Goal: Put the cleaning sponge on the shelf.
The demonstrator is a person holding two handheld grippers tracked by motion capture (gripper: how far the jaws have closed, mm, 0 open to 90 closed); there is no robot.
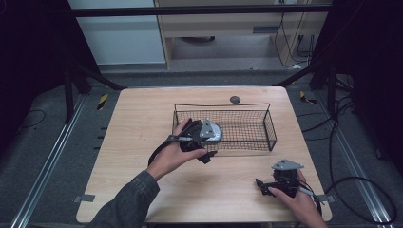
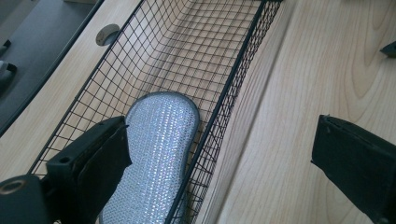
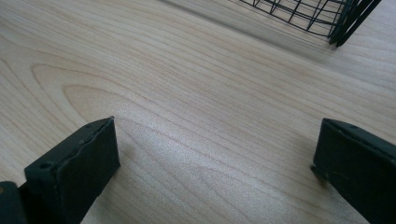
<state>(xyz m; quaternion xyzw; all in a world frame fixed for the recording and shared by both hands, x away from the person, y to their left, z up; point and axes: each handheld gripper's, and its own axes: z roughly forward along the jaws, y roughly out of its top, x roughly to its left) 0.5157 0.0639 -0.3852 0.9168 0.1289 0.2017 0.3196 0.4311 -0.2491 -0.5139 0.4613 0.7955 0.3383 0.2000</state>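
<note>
A black wire basket (image 1: 223, 105) stands on the wooden table, right of centre. A silver mesh scouring pad (image 1: 217, 134) lies flat in its left end; in the left gripper view the pad (image 2: 159, 149) rests on the basket floor against the near wall (image 2: 233, 74). My left gripper (image 1: 205, 142) is open at that end of the basket. Its jaws straddle the near wall, one over the pad's edge, the other outside above the table, midpoint (image 2: 219, 163). My right gripper (image 1: 265, 184) stands open low over bare wood near the front right corner, nothing between its jaws (image 3: 215, 172).
A round grey cable hole (image 1: 235, 99) sits in the table behind the basket, also in the left gripper view (image 2: 107, 33). The basket's right corner (image 3: 336, 18) shows far ahead of the right gripper. Bare tabletop (image 1: 138, 142) spreads left of the basket and in front of it.
</note>
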